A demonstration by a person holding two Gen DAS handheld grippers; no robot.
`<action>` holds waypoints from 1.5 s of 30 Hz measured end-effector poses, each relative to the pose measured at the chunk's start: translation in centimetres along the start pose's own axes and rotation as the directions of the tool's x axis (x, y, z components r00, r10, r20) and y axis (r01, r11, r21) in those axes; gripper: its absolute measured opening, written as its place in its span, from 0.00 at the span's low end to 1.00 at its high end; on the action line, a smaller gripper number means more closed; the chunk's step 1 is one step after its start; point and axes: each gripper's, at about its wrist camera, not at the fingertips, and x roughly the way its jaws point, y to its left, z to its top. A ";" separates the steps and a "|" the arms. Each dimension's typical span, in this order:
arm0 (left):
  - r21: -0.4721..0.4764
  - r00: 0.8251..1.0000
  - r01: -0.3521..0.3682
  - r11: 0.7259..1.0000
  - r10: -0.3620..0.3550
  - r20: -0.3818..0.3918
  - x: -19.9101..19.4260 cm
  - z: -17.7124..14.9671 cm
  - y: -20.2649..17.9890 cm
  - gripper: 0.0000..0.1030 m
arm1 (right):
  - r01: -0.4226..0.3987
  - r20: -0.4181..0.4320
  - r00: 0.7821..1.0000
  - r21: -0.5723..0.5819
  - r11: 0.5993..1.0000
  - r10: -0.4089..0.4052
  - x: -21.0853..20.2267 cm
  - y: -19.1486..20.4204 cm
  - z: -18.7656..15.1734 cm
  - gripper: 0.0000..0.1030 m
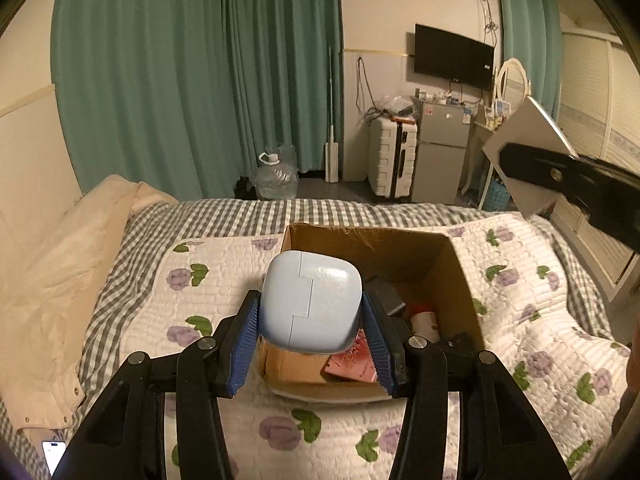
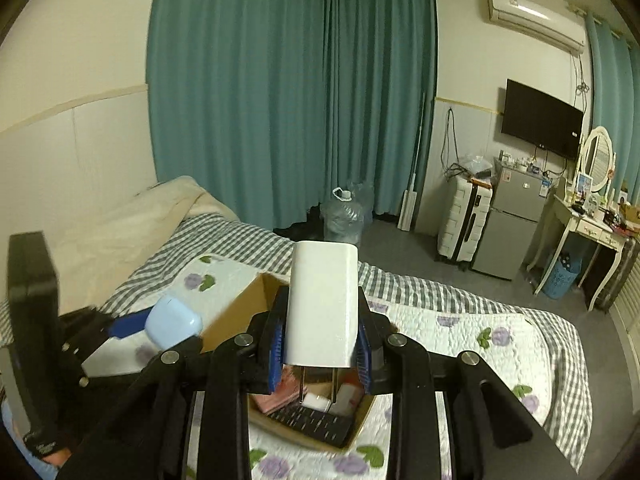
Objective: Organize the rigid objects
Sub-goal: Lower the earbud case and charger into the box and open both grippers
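Note:
My left gripper [image 1: 310, 320] is shut on a pale blue rounded case [image 1: 310, 300], held above the near left part of an open cardboard box [image 1: 360, 236] on the bed. The case also shows in the right wrist view [image 2: 172, 326]. My right gripper [image 2: 322, 344] is shut on a white charger plug [image 2: 322, 304], prongs pointing down, above the same box [image 2: 236, 312]. The box holds a black keyboard-like item [image 2: 316, 424], a pink packet [image 1: 352, 364], a white container [image 1: 426, 322] and a dark item [image 1: 386, 296].
The box sits on a white floral quilt [image 1: 200, 320] over a grey checked sheet [image 1: 224, 216]. A beige duvet [image 1: 52, 280] lies left. A phone [image 1: 54, 454] lies at the bed's near left edge. A suitcase [image 2: 464, 224], fridge [image 2: 508, 224] and dressing table [image 2: 588, 224] stand beyond.

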 end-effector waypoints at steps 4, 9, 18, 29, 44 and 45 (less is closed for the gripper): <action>0.010 1.000 -0.008 1.000 0.008 -0.029 2.9 -0.2 -0.3 0.49 | 0.019 -0.060 0.998 0.011 1.000 -0.018 4.9 -1.3 -0.5 0.27; 0.023 0.998 -0.010 1.000 0.011 -0.063 5.8 -0.5 -1.0 0.49 | 0.054 -0.177 0.983 0.024 0.998 -0.049 11.2 -3.2 -3.9 0.27; 0.038 0.996 -0.003 0.999 0.006 -0.094 8.6 -0.7 -2.4 0.49 | 0.042 -0.286 0.958 0.077 0.996 -0.018 16.4 -5.9 -8.5 0.28; 0.013 1.000 -0.006 1.000 0.007 -0.026 9.9 3.2 -1.8 0.49 | 0.071 -0.195 0.980 0.106 0.992 -0.049 14.1 -7.6 -6.8 0.34; 0.024 0.999 -0.012 1.000 0.013 -0.042 13.2 2.7 -2.7 0.67 | 0.097 -0.183 0.980 0.126 0.987 -0.073 13.7 -8.3 -6.7 0.51; 0.025 0.999 -0.022 0.999 0.022 -0.032 12.6 2.9 -2.6 0.67 | 0.099 -0.181 0.981 0.127 0.987 -0.075 13.4 -8.3 -6.6 0.51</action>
